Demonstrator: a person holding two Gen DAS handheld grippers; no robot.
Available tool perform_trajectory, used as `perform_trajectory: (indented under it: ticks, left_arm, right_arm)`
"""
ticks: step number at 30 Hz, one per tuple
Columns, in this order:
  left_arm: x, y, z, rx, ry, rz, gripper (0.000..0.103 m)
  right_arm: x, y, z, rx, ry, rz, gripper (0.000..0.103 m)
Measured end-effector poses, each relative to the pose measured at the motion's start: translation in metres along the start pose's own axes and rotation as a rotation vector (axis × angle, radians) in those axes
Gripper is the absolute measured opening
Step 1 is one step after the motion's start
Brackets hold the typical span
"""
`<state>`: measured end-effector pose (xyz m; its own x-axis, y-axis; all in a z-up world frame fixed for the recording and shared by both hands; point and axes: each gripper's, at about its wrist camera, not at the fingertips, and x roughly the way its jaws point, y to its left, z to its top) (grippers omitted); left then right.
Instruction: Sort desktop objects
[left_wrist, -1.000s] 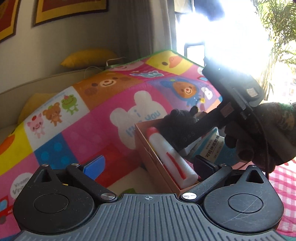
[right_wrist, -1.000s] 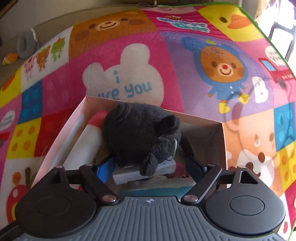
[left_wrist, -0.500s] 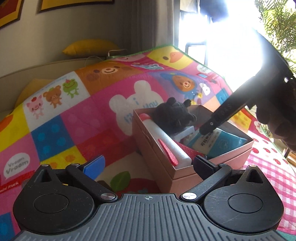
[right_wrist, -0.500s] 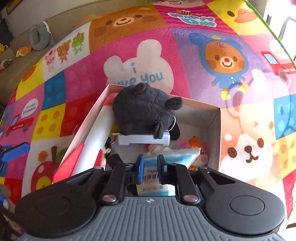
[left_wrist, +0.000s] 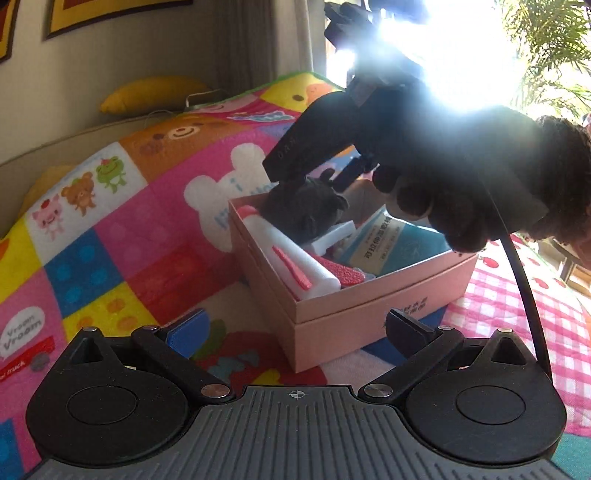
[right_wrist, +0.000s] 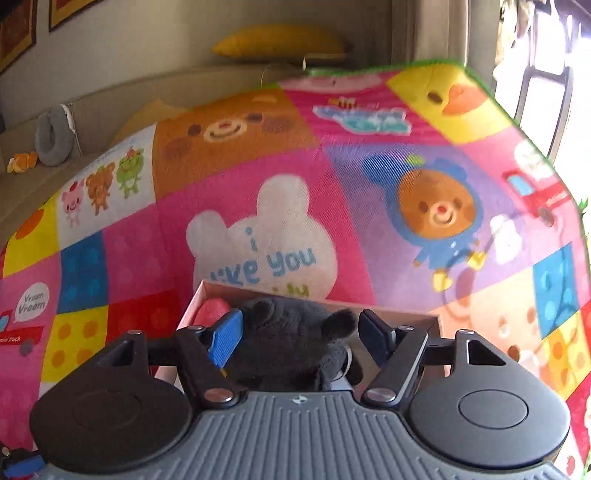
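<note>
A pink box (left_wrist: 354, 317) stands on the colourful mat. It holds a black plush toy (left_wrist: 306, 206), a white and red tube (left_wrist: 295, 258), a teal packet (left_wrist: 391, 240) and a small white block (left_wrist: 332, 236). My left gripper (left_wrist: 295, 325) is open and empty, low beside the box's near corner. My right gripper (right_wrist: 299, 332) is open and hangs over the box, its fingers on either side of the plush toy (right_wrist: 291, 347), apart from it. The right gripper and the gloved hand (left_wrist: 461, 192) show above the box in the left wrist view.
The cartoon patchwork mat (right_wrist: 258, 206) covers the surface. A pink checked cloth (left_wrist: 517, 302) lies right of the box. A yellow cushion (right_wrist: 280, 40) and a grey neck pillow (right_wrist: 55, 136) lie on the beige sofa behind. Bright window glare is at the right.
My right gripper has opened from shut and tilted up, now hanging over the plush toy. My left gripper has pulled back a little from the box.
</note>
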<state>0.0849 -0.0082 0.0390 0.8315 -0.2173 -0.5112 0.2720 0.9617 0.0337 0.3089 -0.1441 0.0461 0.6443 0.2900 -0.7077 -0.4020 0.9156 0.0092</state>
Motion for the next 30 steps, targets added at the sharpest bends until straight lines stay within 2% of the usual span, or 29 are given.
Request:
perform_trajectory:
  ticks: [1, 3, 4, 5, 6, 8, 11, 14, 17, 19, 20, 22, 24, 30]
  left_arm:
    - [0.000, 0.003, -0.002, -0.003, 0.005, 0.004, 0.103]
    - [0.001, 0.009, -0.006, -0.017, 0.009, 0.016, 0.103]
    - [0.002, 0.011, -0.007, -0.024, 0.012, 0.026, 0.103]
    - [0.005, 0.013, -0.008, -0.029, 0.019, 0.032, 0.103]
    - [0.008, 0.014, -0.009, -0.034, 0.028, 0.030, 0.103]
    - [0.017, 0.014, -0.010, -0.037, 0.048, 0.026, 0.103]
    - [0.029, 0.009, -0.010, -0.037, 0.066, 0.040, 0.103]
    - [0.036, 0.008, -0.006, -0.063, 0.087, 0.034, 0.103]
    - [0.038, 0.009, -0.003, -0.079, 0.102, -0.005, 0.103]
    - [0.037, 0.011, -0.003, -0.096, 0.111, -0.046, 0.103]
    - [0.036, 0.013, -0.003, -0.104, 0.113, -0.061, 0.103]
    - [0.036, 0.015, -0.004, -0.107, 0.112, -0.085, 0.103]
    - [0.036, 0.016, -0.004, -0.094, 0.108, -0.090, 0.103]
    - [0.036, 0.029, -0.004, -0.103, 0.106, -0.056, 0.103]
  right_arm:
    - [0.009, -0.003, -0.004, 0.025, 0.072, 0.059, 0.070]
    - [0.002, -0.012, -0.017, 0.056, 0.091, 0.066, 0.070]
    - [-0.012, -0.021, -0.026, 0.073, 0.065, 0.077, 0.070]
    - [-0.028, -0.032, -0.035, 0.102, 0.033, 0.093, 0.075]
    - [-0.044, -0.044, -0.046, 0.140, -0.003, 0.093, 0.086]
    - [-0.080, -0.065, -0.075, 0.203, -0.086, 0.050, 0.098]
    - [-0.112, -0.085, -0.113, 0.234, -0.153, 0.001, 0.100]
    - [-0.107, -0.107, -0.131, 0.350, -0.125, 0.050, 0.101]
    - [-0.084, -0.119, -0.138, 0.488, -0.095, 0.174, 0.100]
    - [-0.072, -0.113, -0.137, 0.507, -0.098, 0.253, 0.098]
    - [-0.066, -0.105, -0.134, 0.493, -0.100, 0.258, 0.099]
    - [-0.062, -0.088, -0.127, 0.430, -0.116, 0.182, 0.099]
    - [-0.057, -0.077, -0.122, 0.393, -0.124, 0.161, 0.099]
    - [-0.045, -0.056, -0.107, 0.370, -0.126, 0.273, 0.099]
